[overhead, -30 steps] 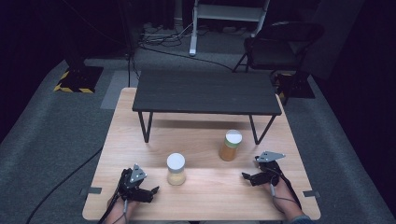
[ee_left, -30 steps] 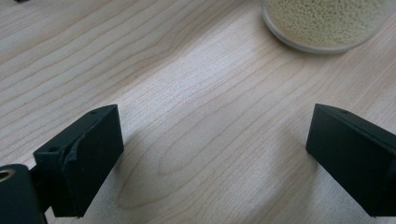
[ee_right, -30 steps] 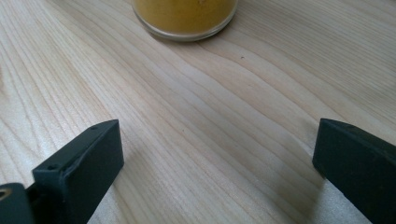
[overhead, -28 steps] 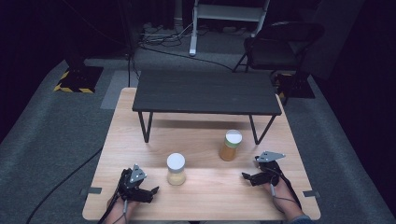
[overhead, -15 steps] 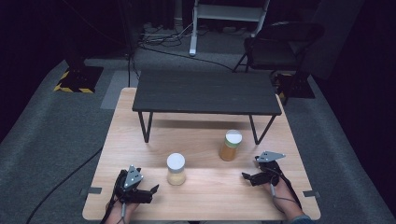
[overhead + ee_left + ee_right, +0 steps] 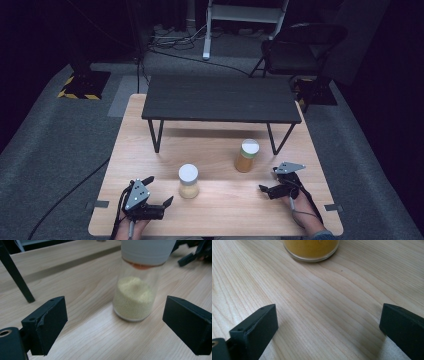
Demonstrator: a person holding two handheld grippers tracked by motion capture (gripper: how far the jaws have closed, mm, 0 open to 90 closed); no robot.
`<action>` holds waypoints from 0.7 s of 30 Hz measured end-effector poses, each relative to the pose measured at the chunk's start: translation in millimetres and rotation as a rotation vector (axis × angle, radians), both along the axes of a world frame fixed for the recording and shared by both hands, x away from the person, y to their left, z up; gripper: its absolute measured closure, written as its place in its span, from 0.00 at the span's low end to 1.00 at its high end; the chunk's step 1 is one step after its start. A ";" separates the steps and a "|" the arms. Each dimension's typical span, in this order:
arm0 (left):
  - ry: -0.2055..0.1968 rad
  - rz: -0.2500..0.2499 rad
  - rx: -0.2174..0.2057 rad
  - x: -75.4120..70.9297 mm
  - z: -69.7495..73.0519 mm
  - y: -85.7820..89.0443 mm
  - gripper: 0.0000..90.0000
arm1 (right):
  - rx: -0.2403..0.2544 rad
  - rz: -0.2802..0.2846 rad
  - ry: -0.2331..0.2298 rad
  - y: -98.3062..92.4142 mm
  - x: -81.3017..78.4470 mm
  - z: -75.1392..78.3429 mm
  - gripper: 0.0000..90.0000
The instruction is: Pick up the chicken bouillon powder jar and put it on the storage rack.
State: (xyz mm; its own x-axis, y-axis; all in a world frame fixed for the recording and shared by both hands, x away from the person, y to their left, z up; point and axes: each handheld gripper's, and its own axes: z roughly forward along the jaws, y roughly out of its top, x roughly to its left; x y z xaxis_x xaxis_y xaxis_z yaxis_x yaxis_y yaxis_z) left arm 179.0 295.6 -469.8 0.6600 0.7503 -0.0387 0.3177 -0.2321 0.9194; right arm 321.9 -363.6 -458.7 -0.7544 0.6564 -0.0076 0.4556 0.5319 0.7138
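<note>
Plainly a white-capped clear jar of pale-yellow grains.

Left black two-jaw gripper, grey three-cornered plate on top, sits low at the near left edge of the high view, held from below by the person's left hand. It points to the right and away; jaws stand wide apart, nothing pressed between the pads. Its cable trails back past the wrist.

Right black two-jaw gripper, same grey plate, is at the near right, gripped by the right hand, forearm coming in from the bottom edge. It points left, jaws spread wide, bare gap between them in the right gripper view.
</note>
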 end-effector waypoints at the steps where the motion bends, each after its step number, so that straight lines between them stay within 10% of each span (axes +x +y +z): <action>1: -0.008 -0.012 -0.026 0.6 -1.7 3.0 0.06 | 0.001 -0.004 0.000 0.5 0.1 -0.1 0.02; 21: -0.057 -0.135 -0.091 25.6 -4.9 -6.3 0.05 | -0.002 -0.021 -0.002 2.9 -2.1 0.0 0.01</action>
State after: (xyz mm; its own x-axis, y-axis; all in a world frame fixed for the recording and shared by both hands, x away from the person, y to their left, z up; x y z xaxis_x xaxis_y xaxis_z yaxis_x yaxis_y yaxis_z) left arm 204.6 289.3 -474.7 0.7574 0.6500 -0.0623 0.2364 -0.1840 0.9541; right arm 319.8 -360.8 -458.8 -0.7404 0.6721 -0.0105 0.4654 0.5238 0.7134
